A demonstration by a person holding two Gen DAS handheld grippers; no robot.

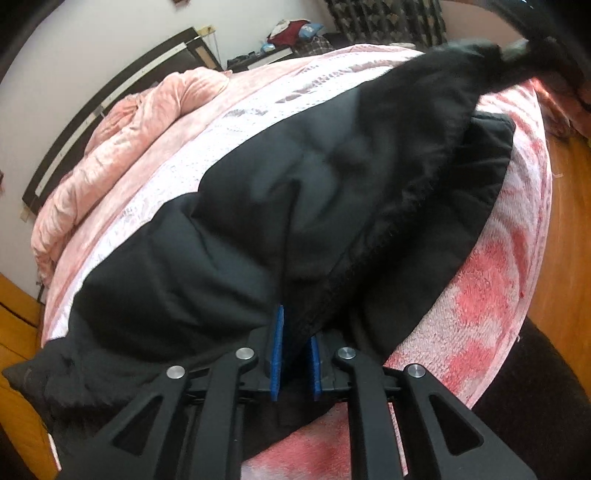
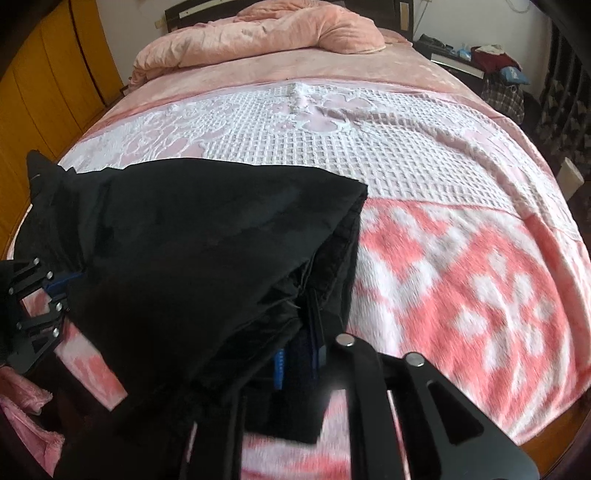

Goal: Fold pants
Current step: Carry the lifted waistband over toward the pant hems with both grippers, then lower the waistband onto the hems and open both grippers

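Black pants (image 1: 314, 177) lie across the foot of a bed, partly lifted and doubled over. My left gripper (image 1: 295, 347) is shut on an edge of the pants, with cloth pinched between its blue pads (image 1: 276, 354). My right gripper (image 2: 297, 360) is shut on another edge of the same pants (image 2: 207, 243), and cloth drapes over its left finger. The left gripper (image 2: 55, 291) also shows at the left edge of the right wrist view, holding the far end. The right gripper shows at the top right of the left wrist view (image 1: 517, 48), blurred.
The bed has a pink and white blanket (image 2: 461, 266) with a white lace band (image 2: 332, 129). A rolled pink duvet (image 2: 280, 29) lies at the headboard. Orange wardrobe doors (image 2: 48, 92) stand on one side, a cluttered nightstand (image 2: 480, 55) on the other.
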